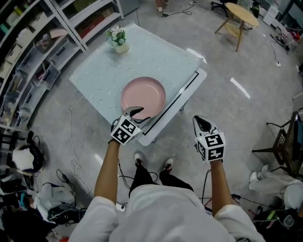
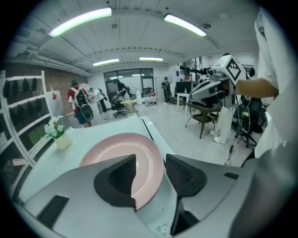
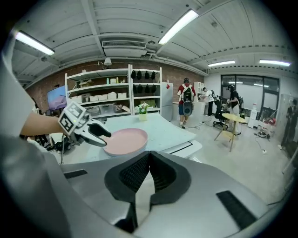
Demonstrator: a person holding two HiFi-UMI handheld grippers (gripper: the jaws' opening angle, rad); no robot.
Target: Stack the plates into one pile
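Observation:
A pink plate (image 1: 143,97) lies on the pale green table (image 1: 118,61) near its front edge. From the side it looks thick (image 3: 125,141), and I cannot tell whether more than one plate lies there. My left gripper (image 1: 138,114) hovers at the plate's near rim with its jaws wide apart. In the left gripper view the plate's rim (image 2: 139,153) shows in the gap of the left gripper (image 2: 151,168), with no pad pressing on it. My right gripper (image 1: 202,123) is off the table, over the floor to the right. It is shut and empty (image 3: 149,162).
A small white pot of flowers (image 1: 118,41) stands at the table's far corner. Shelving (image 1: 28,42) runs along the left. A round wooden table (image 1: 241,14) is far right, a black chair (image 1: 284,142) at the right, and cables and bags (image 1: 52,198) lie on the floor by my feet.

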